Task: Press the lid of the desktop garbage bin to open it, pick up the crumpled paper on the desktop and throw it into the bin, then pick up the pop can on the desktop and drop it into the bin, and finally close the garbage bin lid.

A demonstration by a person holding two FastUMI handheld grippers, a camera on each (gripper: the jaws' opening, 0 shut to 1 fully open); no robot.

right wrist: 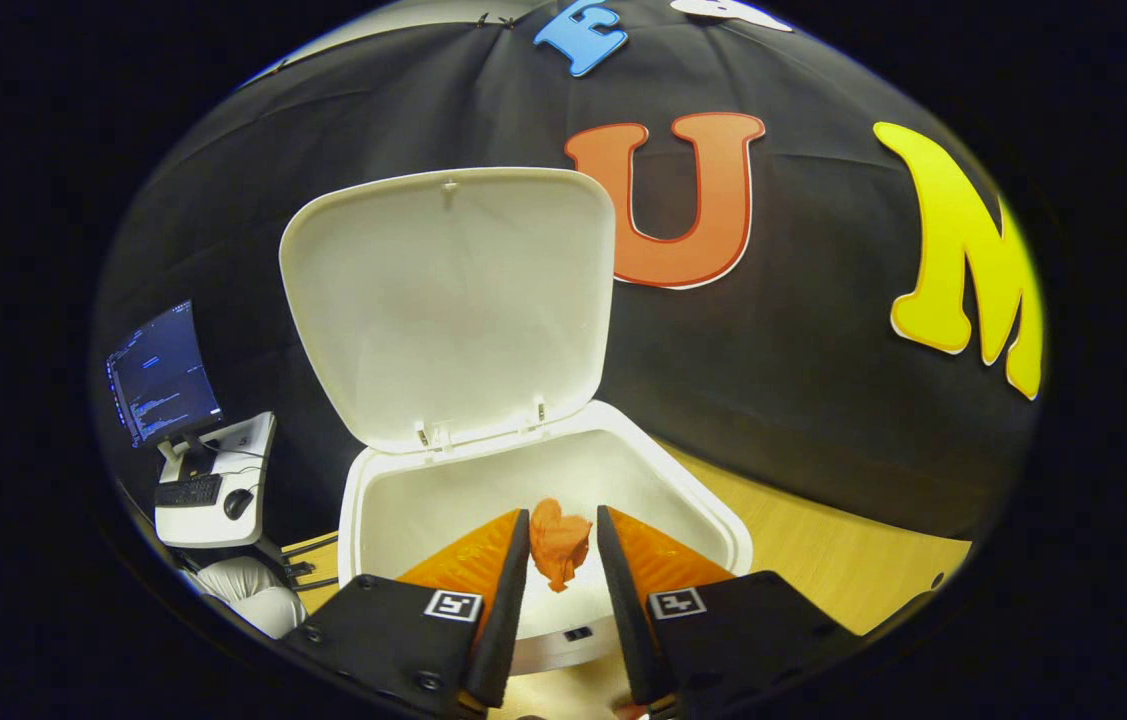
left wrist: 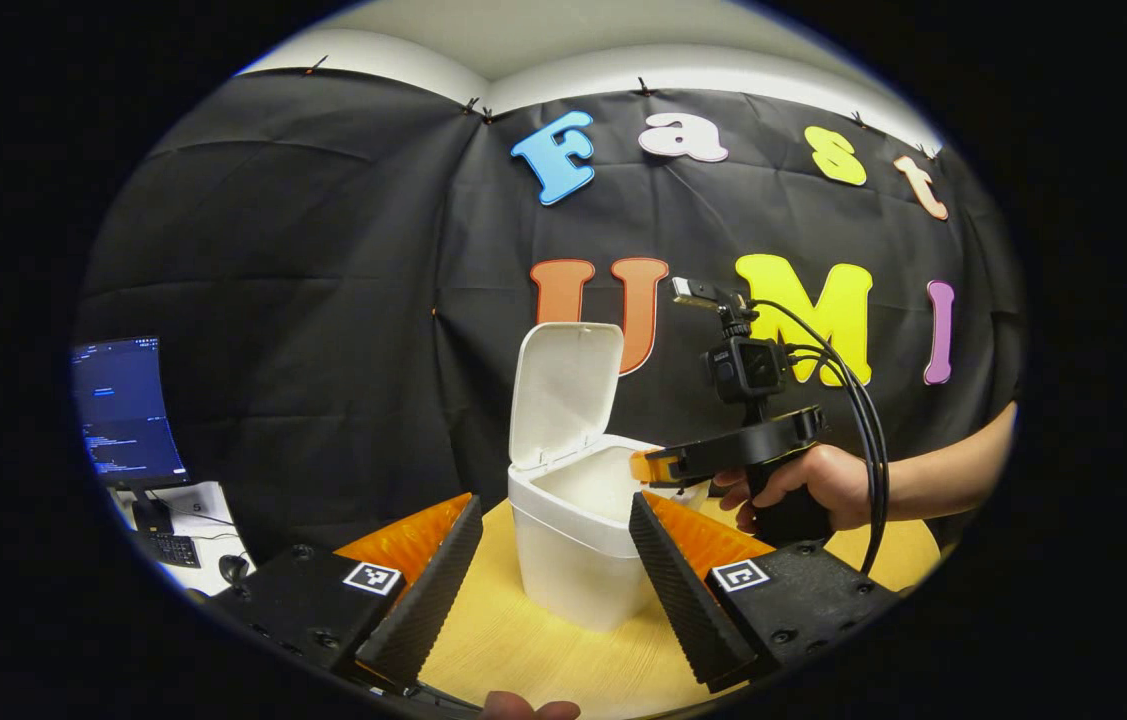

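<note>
Black hand-held gripper (left wrist: 658, 468) with looped cables, seemingly a bare forearm (left wrist: 943, 470).

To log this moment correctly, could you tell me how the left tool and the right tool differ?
The left tool is spread wide and empty; the right tool stands narrow around the crumpled paper. Left sits beside the bin; right hangs over its opening. Both face the bin.

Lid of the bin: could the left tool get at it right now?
Probably yes. The lid stands upright at the back of the bin, and the open left tool faces it with nothing between. The right tool hangs over the bin's mouth, beside that path.
</note>
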